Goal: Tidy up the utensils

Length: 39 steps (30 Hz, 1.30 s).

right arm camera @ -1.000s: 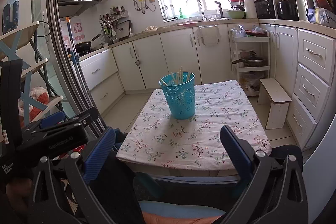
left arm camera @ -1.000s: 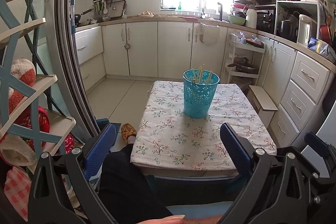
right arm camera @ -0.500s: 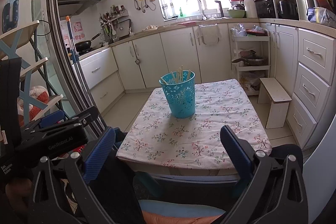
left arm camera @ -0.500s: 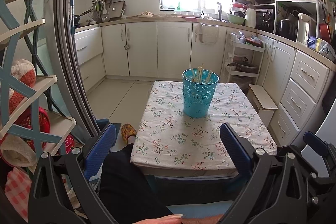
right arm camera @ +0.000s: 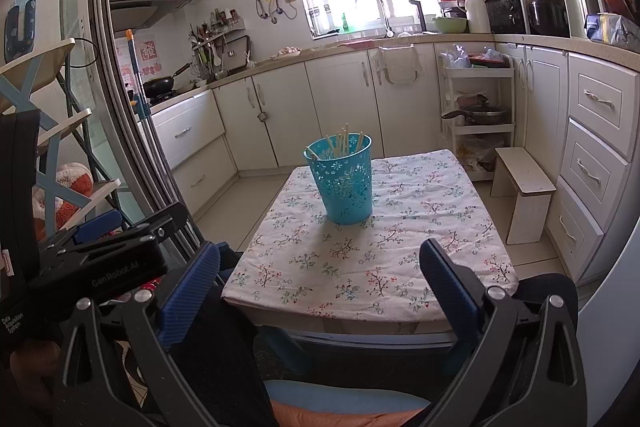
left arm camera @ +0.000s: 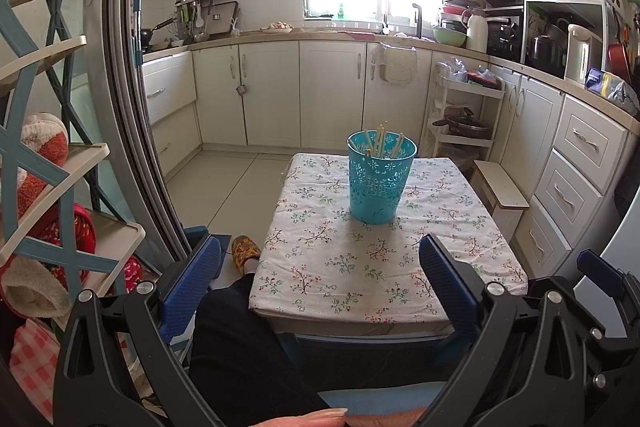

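Chopsticks (left arm camera: 382,141) all stand upright in the teal basket (left arm camera: 378,183) mid-worktop (left arm camera: 340,267), so looks sorted to me. Left claw (left arm camera: 318,281) and right claw (right arm camera: 318,281) both hang near the front edge, spread apart and empty, probably done.

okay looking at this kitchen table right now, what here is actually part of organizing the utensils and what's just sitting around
Part of the job:
- teal basket standing on the table
- chopsticks upright inside it
- left gripper and right gripper, both open, holding nothing

Just sitting around:
- floral tablecloth
- white stool
- rolling cart with a pan
- slipper on the floor
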Motion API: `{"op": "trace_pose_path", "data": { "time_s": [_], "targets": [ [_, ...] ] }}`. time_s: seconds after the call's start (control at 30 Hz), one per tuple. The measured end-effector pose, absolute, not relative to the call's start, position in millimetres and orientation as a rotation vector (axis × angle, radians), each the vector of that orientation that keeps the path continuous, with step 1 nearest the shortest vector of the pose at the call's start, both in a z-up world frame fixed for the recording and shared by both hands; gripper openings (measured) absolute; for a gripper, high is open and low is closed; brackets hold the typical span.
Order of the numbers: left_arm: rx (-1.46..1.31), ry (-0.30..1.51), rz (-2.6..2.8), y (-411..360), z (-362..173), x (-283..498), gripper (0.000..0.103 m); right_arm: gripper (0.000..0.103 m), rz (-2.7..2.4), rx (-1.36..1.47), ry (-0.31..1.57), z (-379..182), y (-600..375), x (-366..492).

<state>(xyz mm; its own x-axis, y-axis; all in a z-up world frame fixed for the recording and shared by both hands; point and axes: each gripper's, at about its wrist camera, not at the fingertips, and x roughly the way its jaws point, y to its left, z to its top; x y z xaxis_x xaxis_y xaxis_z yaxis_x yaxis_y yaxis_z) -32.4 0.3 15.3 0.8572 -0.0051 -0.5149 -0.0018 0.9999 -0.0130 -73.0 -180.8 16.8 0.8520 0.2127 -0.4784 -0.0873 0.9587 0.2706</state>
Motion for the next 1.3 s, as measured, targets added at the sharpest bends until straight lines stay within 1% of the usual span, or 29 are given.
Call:
{"op": "trace_pose_path", "data": {
  "time_s": [1.3],
  "targets": [
    [-0.002,0.558,-0.028,2.8,14.9,-31.6,0.096,0.096,0.159,0.249,0.543,10.0,-174.8,-75.5]
  ]
}}
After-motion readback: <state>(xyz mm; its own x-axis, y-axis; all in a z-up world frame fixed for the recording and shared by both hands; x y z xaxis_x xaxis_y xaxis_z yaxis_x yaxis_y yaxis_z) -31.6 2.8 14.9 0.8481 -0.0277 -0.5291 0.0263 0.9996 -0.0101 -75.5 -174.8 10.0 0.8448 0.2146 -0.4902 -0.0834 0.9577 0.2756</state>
